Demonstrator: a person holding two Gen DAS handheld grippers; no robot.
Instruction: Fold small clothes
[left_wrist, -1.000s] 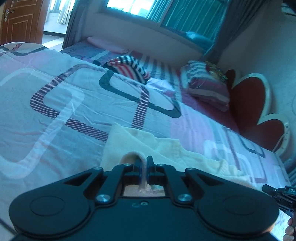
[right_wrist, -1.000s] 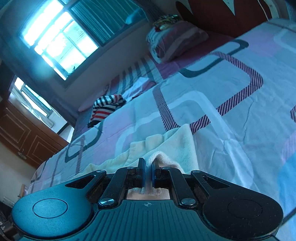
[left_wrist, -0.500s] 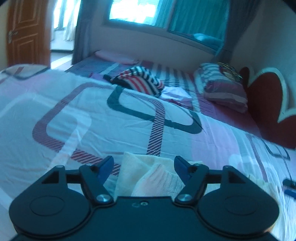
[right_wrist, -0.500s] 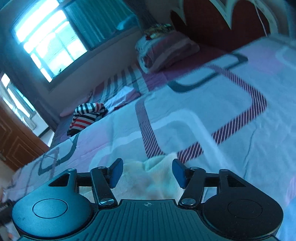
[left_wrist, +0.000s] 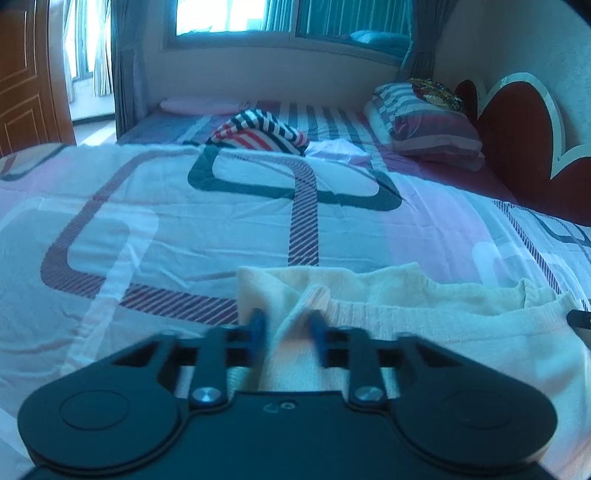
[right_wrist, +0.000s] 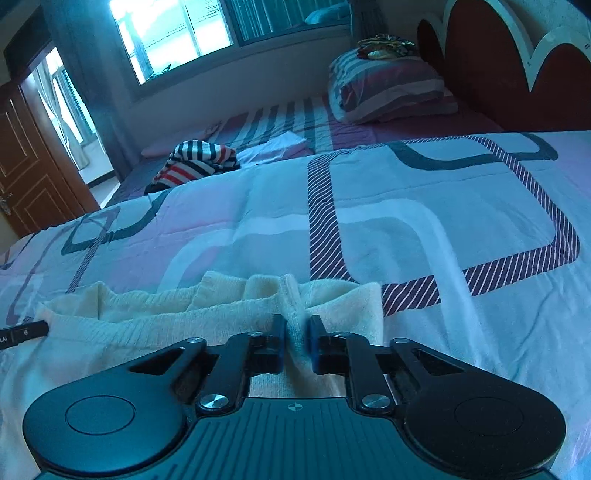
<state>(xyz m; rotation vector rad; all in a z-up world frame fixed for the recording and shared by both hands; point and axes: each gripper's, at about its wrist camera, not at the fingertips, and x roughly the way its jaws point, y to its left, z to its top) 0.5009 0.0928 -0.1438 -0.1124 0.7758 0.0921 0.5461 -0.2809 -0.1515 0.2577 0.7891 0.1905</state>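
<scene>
A bedroom with a wide bed fills both views, its patterned bedspread (left_wrist: 221, 229) printed with rounded rectangles in striped maroon, dark grey and white over pink and pale blue.

Nearest the cameras, a cream knitted garment (left_wrist: 424, 325) lies spread across the near edge of the bedspread, its far hem bunched into soft ridges. The left gripper (left_wrist: 286, 328) sits low over the garment's left end, its blue-padded fingers (left_wrist: 258, 325) a little apart with a raised fold of the fabric standing between them; motion blur makes it unclear whether the pads press on the cloth. The right gripper (right_wrist: 294, 339) is at the garment's right end, fingers nearly together with a narrow ridge of the knit pinched between the blue pads (right_wrist: 279, 332). The tip of each gripper shows at the edge of the other's view, at the opposite end of the garment.

Farther up the bed, beyond the bedspread, a striped top (left_wrist: 258, 133) in red, white and navy lies crumpled on a striped sheet (left_wrist: 332, 118), with a small pale folded cloth (left_wrist: 338, 150) just beside it. A striped pillow (left_wrist: 424, 125) rests near the red scalloped headboard (left_wrist: 517, 140). At the back are a window (left_wrist: 288, 16) with curtains and a wooden door (right_wrist: 33, 162).
</scene>
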